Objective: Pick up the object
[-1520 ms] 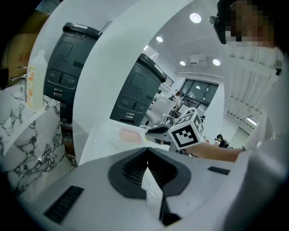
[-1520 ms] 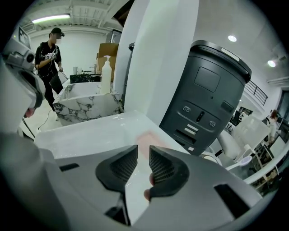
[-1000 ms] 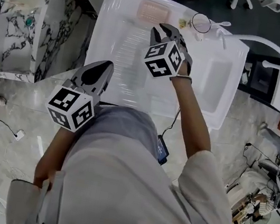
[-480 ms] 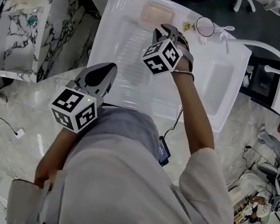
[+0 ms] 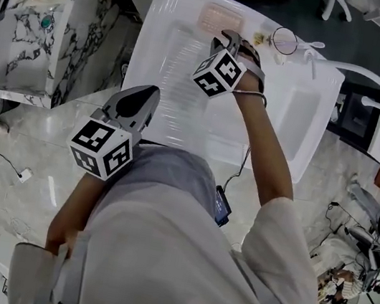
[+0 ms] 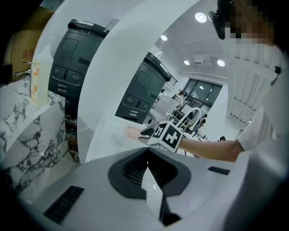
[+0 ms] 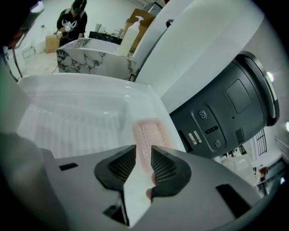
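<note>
A pale pink ribbed tray (image 5: 217,16) lies at the far end of the white drainboard (image 5: 162,70). My right gripper (image 5: 228,40) hangs just above its near edge, pointing steeply down. In the right gripper view the pink tray (image 7: 148,133) shows through the gap between the dark pads (image 7: 123,165). The right gripper (image 7: 143,153) has just been opening, and its pads do not press on the tray. My left gripper (image 5: 143,97) waits at the drainboard's near edge. In its own view the left gripper (image 6: 147,159) is shut, with nothing in it.
Right of the drainboard lies a sink basin (image 5: 291,114) with a curved white tap (image 5: 352,58). A round wire-rimmed thing (image 5: 285,39) sits near the tap. A marble-patterned cabinet (image 5: 29,32) stands to the left. A dark machine (image 7: 226,103) rises behind the counter.
The right gripper has sunk toward the pink tray and rolled, its marker cube turning. The left gripper has kept its place.
</note>
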Available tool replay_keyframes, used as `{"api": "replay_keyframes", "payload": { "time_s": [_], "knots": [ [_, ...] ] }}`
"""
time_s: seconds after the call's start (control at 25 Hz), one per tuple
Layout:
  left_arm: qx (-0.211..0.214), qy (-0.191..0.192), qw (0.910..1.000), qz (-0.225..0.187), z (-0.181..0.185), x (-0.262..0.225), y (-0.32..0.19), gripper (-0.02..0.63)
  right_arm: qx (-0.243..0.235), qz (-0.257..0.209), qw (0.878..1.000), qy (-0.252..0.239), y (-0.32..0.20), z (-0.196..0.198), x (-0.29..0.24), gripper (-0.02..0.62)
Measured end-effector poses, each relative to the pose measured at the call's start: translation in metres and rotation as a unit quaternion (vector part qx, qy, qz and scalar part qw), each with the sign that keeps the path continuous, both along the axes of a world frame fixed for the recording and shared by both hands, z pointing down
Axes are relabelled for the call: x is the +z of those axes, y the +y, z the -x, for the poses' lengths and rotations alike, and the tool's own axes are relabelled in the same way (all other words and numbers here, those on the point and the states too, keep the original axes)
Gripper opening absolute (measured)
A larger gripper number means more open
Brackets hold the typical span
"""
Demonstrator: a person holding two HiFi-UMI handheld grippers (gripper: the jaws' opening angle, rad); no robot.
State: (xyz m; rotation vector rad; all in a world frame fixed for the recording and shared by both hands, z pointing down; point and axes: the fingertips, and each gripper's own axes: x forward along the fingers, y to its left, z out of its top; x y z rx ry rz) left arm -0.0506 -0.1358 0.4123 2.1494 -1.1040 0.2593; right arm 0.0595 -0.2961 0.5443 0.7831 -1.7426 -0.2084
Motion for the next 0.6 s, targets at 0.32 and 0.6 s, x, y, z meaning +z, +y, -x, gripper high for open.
{"api": "replay_keyframes", "payload": {
  "time_s": [0.32,0.6],
  "knots": [
    [-0.005,-0.002,1.0,0.005,0.006,0.004,-0.002,0.006,-0.029,-0.009,0.998,0.054,-0.004,-0.002,0.02,0.11],
    [-0.005,-0.003,0.9999,0.009,0.006,0.006,-0.002,0.006,-0.031,-0.016,0.997,0.072,-0.01,-0.007,0.032,0.11]
  ]
}}
